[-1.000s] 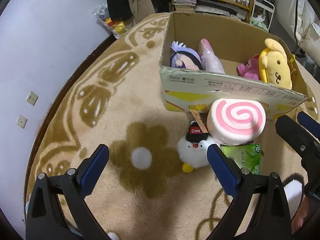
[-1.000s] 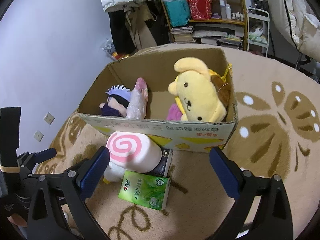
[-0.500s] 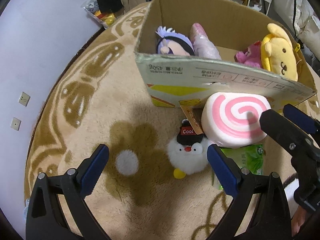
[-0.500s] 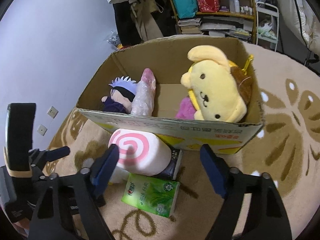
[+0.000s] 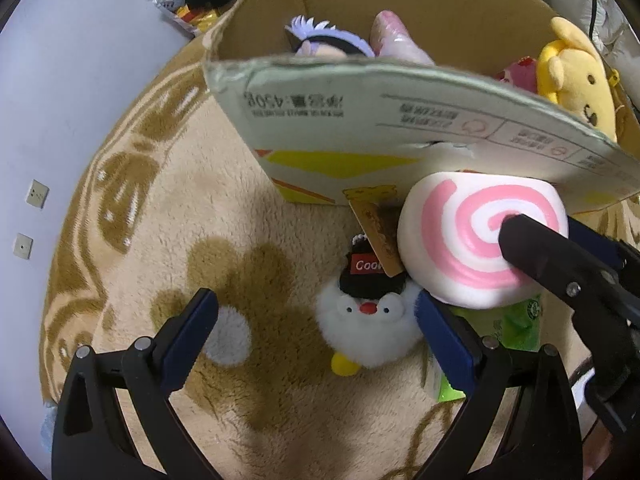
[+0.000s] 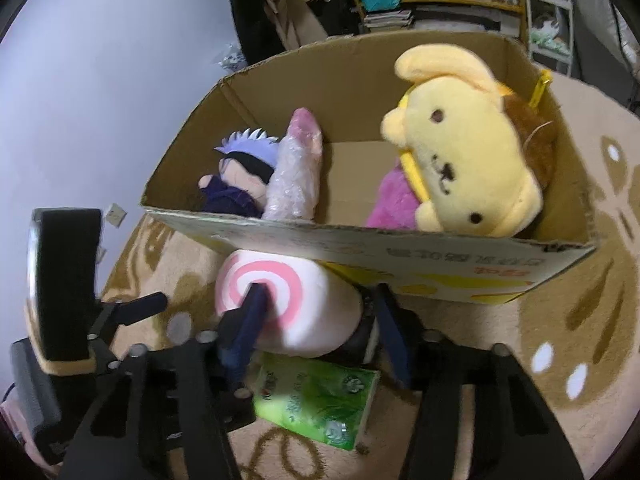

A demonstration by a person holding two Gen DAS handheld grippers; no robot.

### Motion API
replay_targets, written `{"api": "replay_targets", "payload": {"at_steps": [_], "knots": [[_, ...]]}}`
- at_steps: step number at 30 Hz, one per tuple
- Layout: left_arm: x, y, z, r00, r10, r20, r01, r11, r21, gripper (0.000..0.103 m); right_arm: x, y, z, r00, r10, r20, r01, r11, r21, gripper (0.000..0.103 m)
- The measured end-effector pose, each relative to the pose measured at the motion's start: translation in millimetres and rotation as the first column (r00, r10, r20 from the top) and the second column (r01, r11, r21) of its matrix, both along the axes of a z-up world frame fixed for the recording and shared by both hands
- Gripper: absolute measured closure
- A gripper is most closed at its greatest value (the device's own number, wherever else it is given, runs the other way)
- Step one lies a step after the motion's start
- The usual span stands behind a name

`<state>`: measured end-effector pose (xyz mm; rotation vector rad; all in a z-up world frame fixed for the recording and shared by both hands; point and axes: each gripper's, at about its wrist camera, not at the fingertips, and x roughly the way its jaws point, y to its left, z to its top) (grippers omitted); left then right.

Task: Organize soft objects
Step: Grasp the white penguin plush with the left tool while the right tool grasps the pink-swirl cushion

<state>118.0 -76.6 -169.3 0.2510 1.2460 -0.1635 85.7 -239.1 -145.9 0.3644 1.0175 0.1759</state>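
1. Penguin plush [image 5: 366, 324] on the carpet [image 5: 160, 240], cap label reading "Coo…" — rest hidden by a tag.
2. Left gripper [image 5: 316, 330] — jaws spread wide, pointing steeply down, straddling the penguin without touching it.
3. Right gripper [image 6: 316, 312] — jaws just closing onto the swirl roll plush [image 6: 296, 308] lying before the cardboard box [image 6: 440, 256], one pad on the pink spiral face.

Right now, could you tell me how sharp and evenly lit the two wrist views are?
Left wrist view: fisheye bends the cardboard box rim; the white penguin plush is sharp; soft shadows on the rug. Right wrist view: the right gripper and pink swirl cushion look blurred; the yellow dog plush is evenly lit.
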Motion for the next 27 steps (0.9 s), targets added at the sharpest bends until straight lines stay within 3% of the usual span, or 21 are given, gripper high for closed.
{"api": "replay_targets", "payload": {"at_steps": [1, 4, 7, 12, 16, 20, 23, 27], "knots": [[1, 1, -3, 1.000, 0.005, -0.008, -0.006, 1.000, -0.005, 0.005, 1, 1, -1, 1.000, 0.009, -0.004, -0.009, 1.000, 0.016, 0.061], [4, 4, -9, 1.000, 0.022, -0.017, -0.022, 1.000, -0.017, 0.005, 2, 6, 1, 1.000, 0.021, -0.001, -0.021, 1.000, -0.003, 0.067], [8, 7, -16, 0.998, 0.053, -0.034, -0.054, 0.998, -0.030, 0.006, 2, 8, 2, 1.000, 0.024, 0.000, -0.024, 1.000, -0.010, 0.068], [12, 4, -22, 0.998, 0.051, -0.039, -0.053, 0.998, -0.047, 0.018, 3, 7, 2, 1.000, 0.021, -0.001, -0.021, 1.000, -0.005, 0.068], [12, -3, -24, 0.998, 0.042, -0.052, -0.045, 0.997, -0.064, 0.033, 2, 8, 3, 0.999, 0.035, -0.002, -0.035, 0.999, -0.013, 0.076], [12, -7, -25, 0.998, 0.021, -0.052, -0.026, 0.996, -0.087, 0.059, 1, 9, 6, 0.999, 0.042, 0.003, -0.042, 0.999, -0.024, 0.078], [9, -16, -23, 0.999, -0.016, -0.044, 0.012, 0.997, -0.076, 0.067, 2, 9, 6, 0.999, 0.035, 0.000, -0.035, 0.999, -0.016, 0.078], [7, -23, -23, 0.999, -0.025, -0.041, 0.022, 0.998, -0.061, 0.070, 1, 6, 6, 0.999, 0.032, -0.004, -0.032, 0.999, 0.000, 0.081]]}}
